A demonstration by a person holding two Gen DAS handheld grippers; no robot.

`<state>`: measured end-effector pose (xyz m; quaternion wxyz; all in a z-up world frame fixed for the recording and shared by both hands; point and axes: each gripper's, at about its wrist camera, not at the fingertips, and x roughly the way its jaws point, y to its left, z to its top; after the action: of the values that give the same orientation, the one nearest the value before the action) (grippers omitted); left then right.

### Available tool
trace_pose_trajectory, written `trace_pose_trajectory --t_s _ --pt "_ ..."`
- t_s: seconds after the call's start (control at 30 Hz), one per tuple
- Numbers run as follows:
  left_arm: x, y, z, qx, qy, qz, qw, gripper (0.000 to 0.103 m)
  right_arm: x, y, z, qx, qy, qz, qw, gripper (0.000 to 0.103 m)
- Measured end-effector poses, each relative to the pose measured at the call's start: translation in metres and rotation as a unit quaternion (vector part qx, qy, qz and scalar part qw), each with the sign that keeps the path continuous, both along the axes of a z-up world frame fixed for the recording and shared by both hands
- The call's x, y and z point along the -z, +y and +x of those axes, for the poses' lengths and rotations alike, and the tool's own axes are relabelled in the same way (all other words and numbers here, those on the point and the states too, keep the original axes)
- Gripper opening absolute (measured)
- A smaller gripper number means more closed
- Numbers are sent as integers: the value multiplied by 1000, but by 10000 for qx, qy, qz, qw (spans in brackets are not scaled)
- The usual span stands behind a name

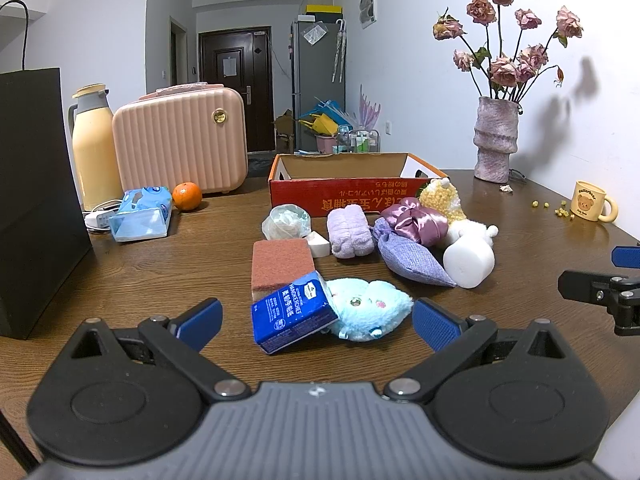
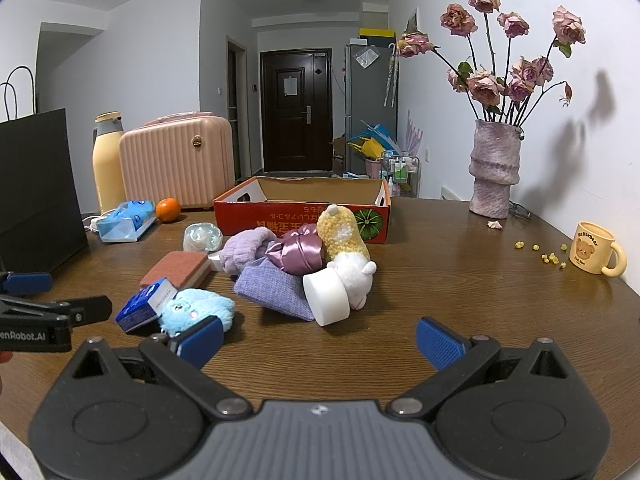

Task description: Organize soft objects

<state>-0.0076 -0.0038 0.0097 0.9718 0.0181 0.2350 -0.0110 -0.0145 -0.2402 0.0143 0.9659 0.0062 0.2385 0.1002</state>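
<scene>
On the wooden table (image 1: 160,264) lies one cluster of soft things, counted from the left: one clear bag of white wadding (image 1: 285,221), one terracotta sponge (image 1: 282,266), one blue tissue pack (image 1: 293,317) leaning on one pale blue plush toy (image 1: 370,311), one rolled lilac towel (image 1: 350,231), one lavender fabric pouch (image 1: 412,262), one satin purple scrunchie (image 1: 414,220), one white foam cylinder (image 1: 468,260) and one yellow-and-white plush (image 1: 442,199). Just behind the cluster stands one open red cardboard box (image 1: 344,196), its inside bare as far as can be seen. Further left on the table are one black paper bag (image 1: 38,196), one cream thermos (image 1: 94,148), one pink ribbed case (image 1: 180,144), one blue wipes packet (image 1: 140,216) and one orange (image 1: 187,196); to the right stand one vase of dried roses (image 1: 496,140) and one yellow bear mug (image 1: 592,202), with small yellow crumbs scattered near it. The room behind is white-walled, with a dark door (image 1: 236,88) at the end of a hallway and a grey fridge (image 1: 320,84) beside it. The left gripper (image 1: 316,322) hovers low over the table's near edge, its blue pads spread wide on either side of the tissue pack and blue plush without touching them. The right gripper (image 2: 320,340) hangs level beside it, fingers likewise wide apart over bare wood, near the foam cylinder.
</scene>
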Motion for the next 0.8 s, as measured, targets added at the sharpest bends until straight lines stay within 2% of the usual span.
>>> trace_pose_trajectory --t_s 0.8 --pt "-1 2 6 -36 1 -2 10000 103 5 5 10 -81 31 -62 9999 103"
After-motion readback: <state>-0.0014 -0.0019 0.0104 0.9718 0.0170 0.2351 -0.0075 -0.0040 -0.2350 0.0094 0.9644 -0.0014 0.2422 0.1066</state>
